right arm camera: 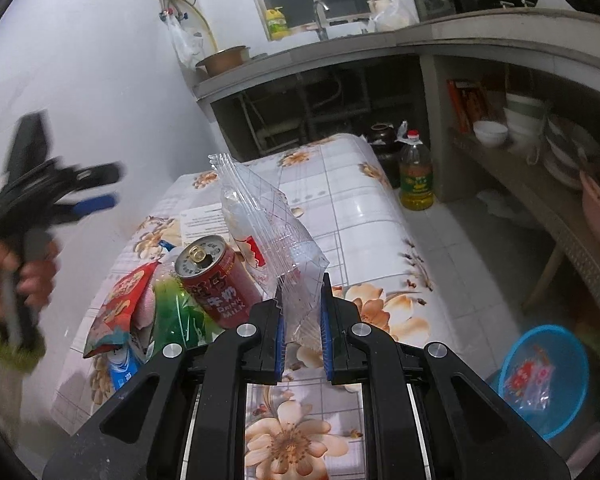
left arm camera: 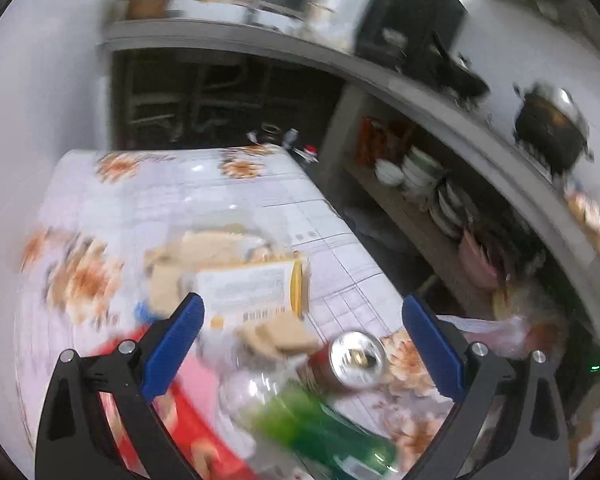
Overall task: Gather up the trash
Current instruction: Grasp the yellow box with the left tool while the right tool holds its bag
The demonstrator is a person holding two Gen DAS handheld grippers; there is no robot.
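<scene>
Above the table (right arm camera: pixel 380 216), I'm pinching a light, crinkly plastic bag (right arm camera: pixel 276 232) by its lower edge in the right gripper (right arm camera: pixel 302 304); the left gripper (left arm camera: pixel 300 320) is hanging released.

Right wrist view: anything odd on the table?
The red milk can lies tipped against a green bottle amid wrappers. The right gripper pinches a clear plastic bag. Nothing looks spilled.

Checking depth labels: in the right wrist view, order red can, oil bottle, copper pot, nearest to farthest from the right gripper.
From the right gripper, shut on a clear bag:
1. Red can, just left of the fingers, on the table.
2. Oil bottle, on the floor past the table's far end.
3. Copper pot, up on the counter by the wall.
</scene>
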